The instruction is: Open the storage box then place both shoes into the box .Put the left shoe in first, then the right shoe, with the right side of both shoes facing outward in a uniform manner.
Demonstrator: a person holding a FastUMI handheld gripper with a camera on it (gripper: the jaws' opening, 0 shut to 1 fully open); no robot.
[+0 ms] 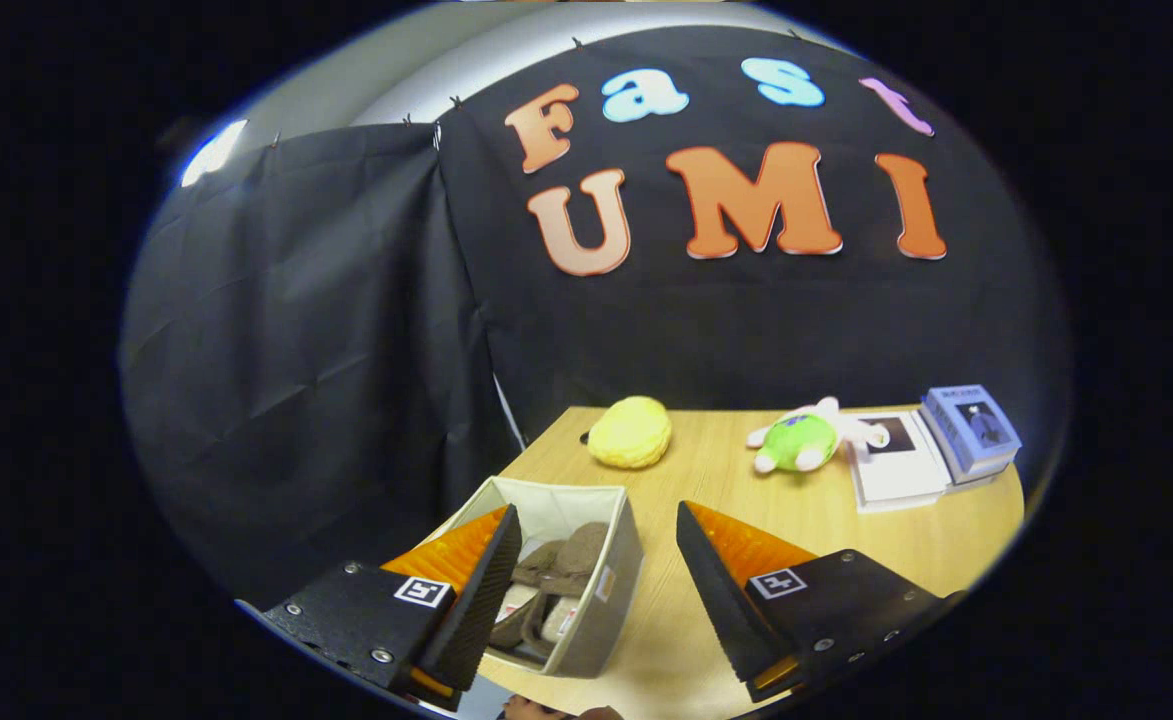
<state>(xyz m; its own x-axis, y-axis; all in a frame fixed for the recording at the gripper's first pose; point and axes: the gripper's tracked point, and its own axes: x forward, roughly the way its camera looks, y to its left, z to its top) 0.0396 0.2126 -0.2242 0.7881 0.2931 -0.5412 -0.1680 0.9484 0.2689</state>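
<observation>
Two brown shoes [554,570] inside open beige fabric storage box [614,575], gripper [598,520] spread wide, empty, above it

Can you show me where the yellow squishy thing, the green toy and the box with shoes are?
yellow plush [630,432], gripper view, its rounded top.
green toy [801,443], gripper view, its green body.
storage box [618,560], gripper view, its right wall, between the open tool's fingers.

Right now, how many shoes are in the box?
2, it seems: brown shoes lie together in the box, between the open gripper fingers. The left finger hides part of the box, so I cannot be sure.
</observation>
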